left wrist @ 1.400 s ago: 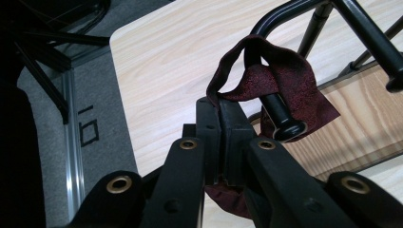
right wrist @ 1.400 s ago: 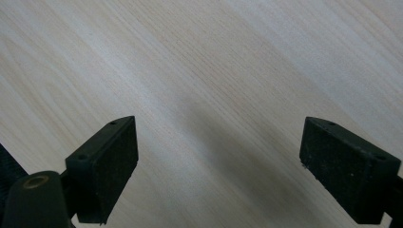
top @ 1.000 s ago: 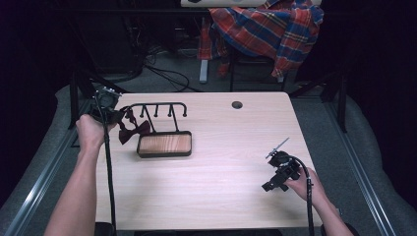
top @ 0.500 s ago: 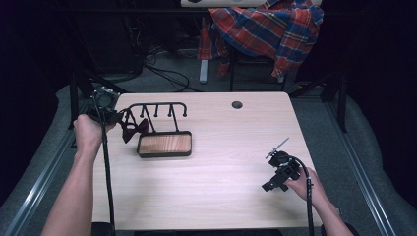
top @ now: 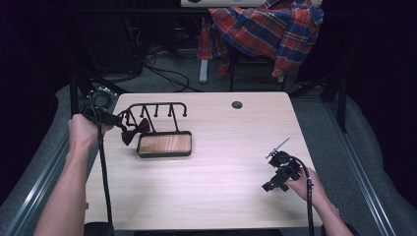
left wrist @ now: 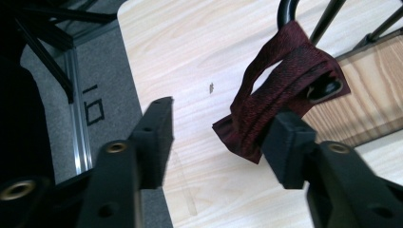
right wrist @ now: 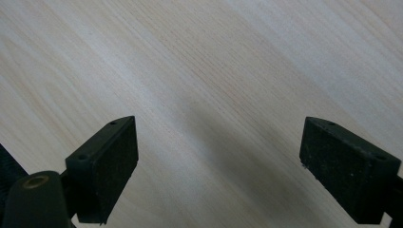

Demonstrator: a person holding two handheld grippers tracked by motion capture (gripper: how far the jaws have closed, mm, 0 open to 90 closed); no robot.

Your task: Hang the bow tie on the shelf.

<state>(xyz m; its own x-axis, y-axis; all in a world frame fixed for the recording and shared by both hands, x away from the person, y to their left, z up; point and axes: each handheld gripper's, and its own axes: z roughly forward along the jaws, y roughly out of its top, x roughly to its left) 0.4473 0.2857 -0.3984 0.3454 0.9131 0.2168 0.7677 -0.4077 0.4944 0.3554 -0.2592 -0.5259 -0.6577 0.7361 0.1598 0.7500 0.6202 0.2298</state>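
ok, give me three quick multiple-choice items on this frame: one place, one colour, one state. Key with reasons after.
1. Where does the bow tie hang?
A. on the left end of the hook rack
B. flat in the wooden tray
C. beside the right gripper

2. What colour is the bow tie?
A. blue
B. dark red
C. yellow

3. How do the left gripper's jaws stand?
A. clamped on the bow tie
B. shut on nothing
C. apart, having just opened

Key: 1 A, its strap loops over the rack's end hook; 2 B, maroon fabric in the left gripper view; 3 C, a wide gap shows, one pad free.
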